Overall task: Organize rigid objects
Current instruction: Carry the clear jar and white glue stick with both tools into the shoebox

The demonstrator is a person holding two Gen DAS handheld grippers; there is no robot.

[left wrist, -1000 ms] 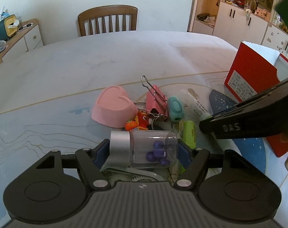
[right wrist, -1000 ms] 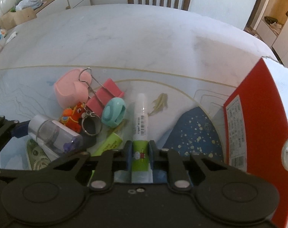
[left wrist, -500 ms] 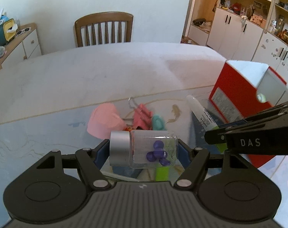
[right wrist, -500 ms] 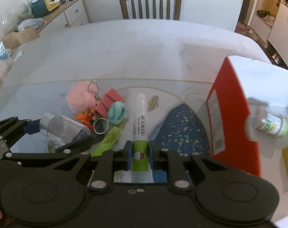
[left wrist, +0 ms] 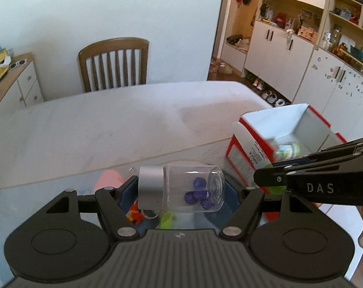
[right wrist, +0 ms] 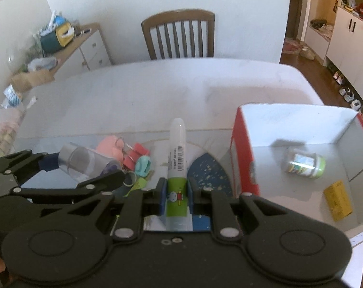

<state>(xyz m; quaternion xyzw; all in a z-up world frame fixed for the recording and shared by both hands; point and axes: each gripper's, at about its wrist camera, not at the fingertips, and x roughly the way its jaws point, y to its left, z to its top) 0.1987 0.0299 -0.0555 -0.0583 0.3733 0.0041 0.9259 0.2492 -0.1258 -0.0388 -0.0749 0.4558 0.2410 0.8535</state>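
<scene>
My left gripper point(left wrist: 181, 189) is shut on a clear jar point(left wrist: 181, 187) with a silver cap and purple beads, held sideways above the table; the jar also shows in the right wrist view point(right wrist: 85, 162). My right gripper point(right wrist: 176, 189) is shut on a white and green glue tube point(right wrist: 178, 148), raised and pointing forward. A red box point(right wrist: 243, 153) with a white inside stands open at the right, also in the left wrist view point(left wrist: 248, 141). It holds a small green-capped jar point(right wrist: 303, 164) and a yellow block point(right wrist: 337, 200).
A pile stays on the table below: pink heart box point(right wrist: 107, 145), pink binder clip point(right wrist: 136, 154), teal item point(right wrist: 143, 165), green marker point(right wrist: 136, 184), orange keyring toy point(left wrist: 133, 216). A wooden chair point(right wrist: 179, 36) stands at the far edge. Cabinets point(left wrist: 301, 72) line the right.
Both grippers have risen from the pile with the jar and the glue tube. The views now look over the red box's open top, showing its contents.
</scene>
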